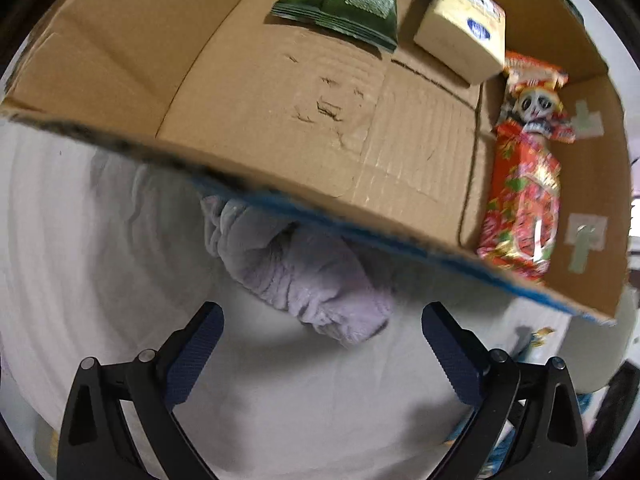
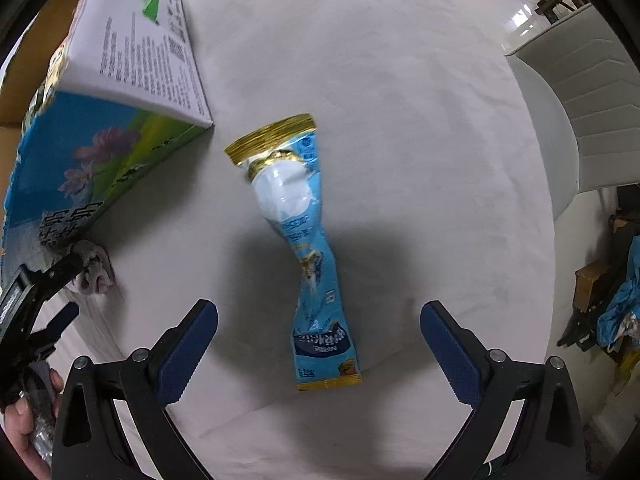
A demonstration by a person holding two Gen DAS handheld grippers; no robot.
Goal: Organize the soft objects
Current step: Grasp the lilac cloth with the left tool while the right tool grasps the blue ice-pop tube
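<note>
Hand-held gripper (image 1: 322, 326) left: spread, empty, near lilac cloth (image 1: 304, 272) under box rim (image 1: 360, 236).

box (image 1: 280, 128) floor middle free | items line far wall | towel (image 1: 304, 272) seemingly against box front

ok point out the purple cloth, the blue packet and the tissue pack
purple cloth (image 1: 304, 276), left wrist view, middle of the bunched fabric
blue packet (image 2: 310, 264), right wrist view, twisted middle section
tissue pack (image 1: 460, 28), left wrist view, its top face
</note>
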